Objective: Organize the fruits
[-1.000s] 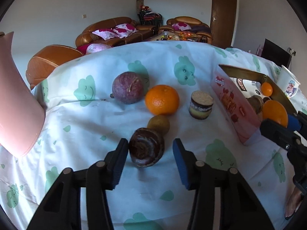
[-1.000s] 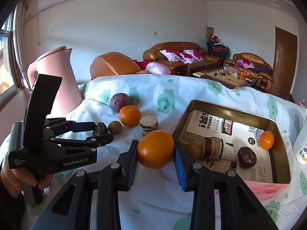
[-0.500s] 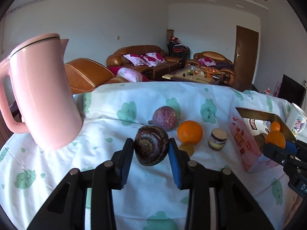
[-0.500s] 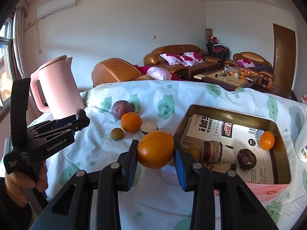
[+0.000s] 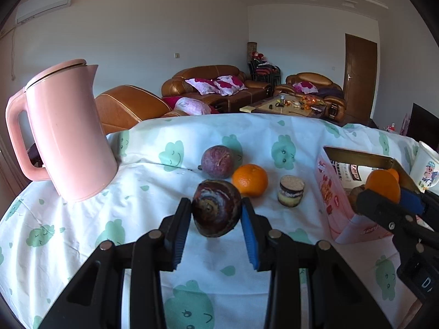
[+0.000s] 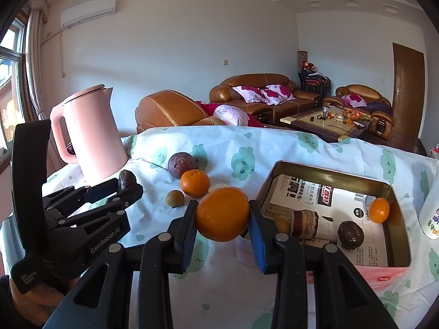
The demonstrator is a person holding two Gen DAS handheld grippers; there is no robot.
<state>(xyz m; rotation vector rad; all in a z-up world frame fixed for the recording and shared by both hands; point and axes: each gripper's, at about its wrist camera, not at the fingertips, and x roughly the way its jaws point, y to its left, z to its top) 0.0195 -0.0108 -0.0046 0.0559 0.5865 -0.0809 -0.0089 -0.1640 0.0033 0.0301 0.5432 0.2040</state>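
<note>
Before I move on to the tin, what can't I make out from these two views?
- Small brown fruit: hidden in left wrist view behind the dark fruit in the left tool.
- Tin near corner: right wrist view, covered by right tool and its orange.
- Cup: cut off by the edge.

Three oranges: one (image 6: 222, 213) clamped in a hand-held gripper, one (image 6: 194, 183) on the counter, a smaller one (image 6: 379, 210) in the tin. Three passion fruits: a purple one (image 6: 181, 165) on the counter, a dark one (image 5: 216, 208) clamped in the other hand-held gripper, another dark one (image 6: 350, 234) in the tin. One small brown-green fruit (image 6: 174, 198) lies on the counter. Two layered cake pieces: one (image 5: 291, 190) on the counter, one (image 6: 305, 223) in the tin. One tin (image 6: 329, 170). One pink kettle (image 6: 93, 131). One printed cup (image 5: 426, 171). Two hand-held grippers: left (image 5: 216, 215), right (image 6: 222, 219).
</note>
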